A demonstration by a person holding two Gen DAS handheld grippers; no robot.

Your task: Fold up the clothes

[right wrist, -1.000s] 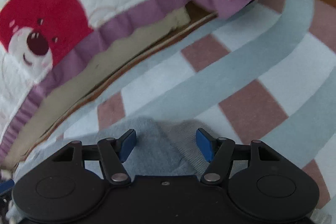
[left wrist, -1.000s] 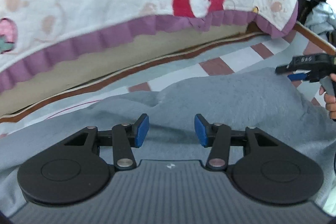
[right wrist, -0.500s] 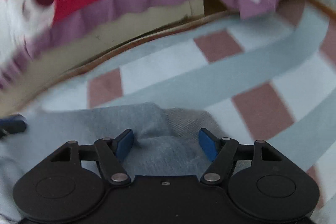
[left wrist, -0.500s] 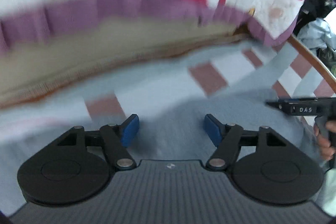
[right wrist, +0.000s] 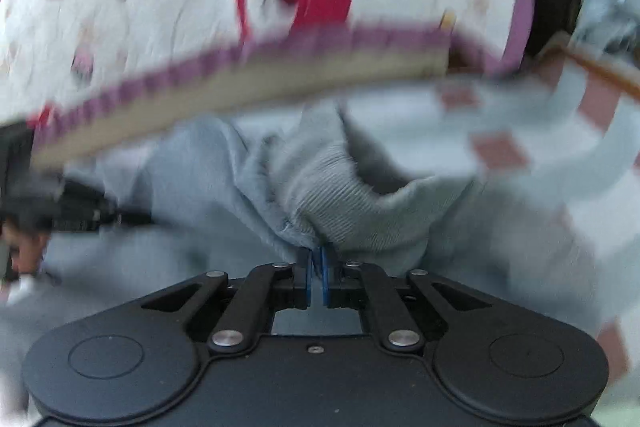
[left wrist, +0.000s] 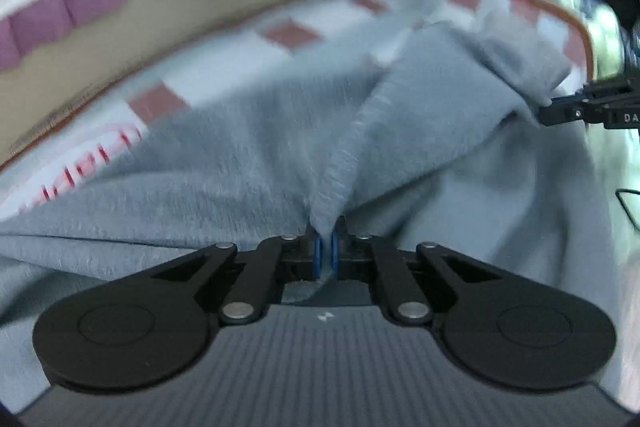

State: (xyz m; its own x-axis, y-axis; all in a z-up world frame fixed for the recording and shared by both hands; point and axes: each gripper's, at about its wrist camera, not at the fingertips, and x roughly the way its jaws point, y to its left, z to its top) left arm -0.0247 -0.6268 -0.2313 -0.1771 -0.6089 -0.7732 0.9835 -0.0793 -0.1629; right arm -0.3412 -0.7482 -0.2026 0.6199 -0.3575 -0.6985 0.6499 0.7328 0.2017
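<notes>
**Grey fleece pinched at two points for the fold**

Both hand-held grippers had clamped the soft grey fleece garment (left wrist: 256,155): the left hand-held gripper (left wrist: 325,254) on a raised ridge, the right hand-held gripper (right wrist: 316,277) on its ribbed cuff (right wrist: 320,195). It lay on the checked bedspread (left wrist: 224,67), below the bear-print quilt (right wrist: 200,7). Judged next: lift together and carry the edge across.

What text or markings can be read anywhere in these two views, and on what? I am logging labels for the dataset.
"DA": white letters, cut off by the frame edge, on the right gripper in the left wrist view.
Small white logo mark on the left gripper body: a symbol, not letters.
Red marks on the pale cloth beside the grey garment: too blurred to read.
Right wrist view: nothing readable.
</notes>
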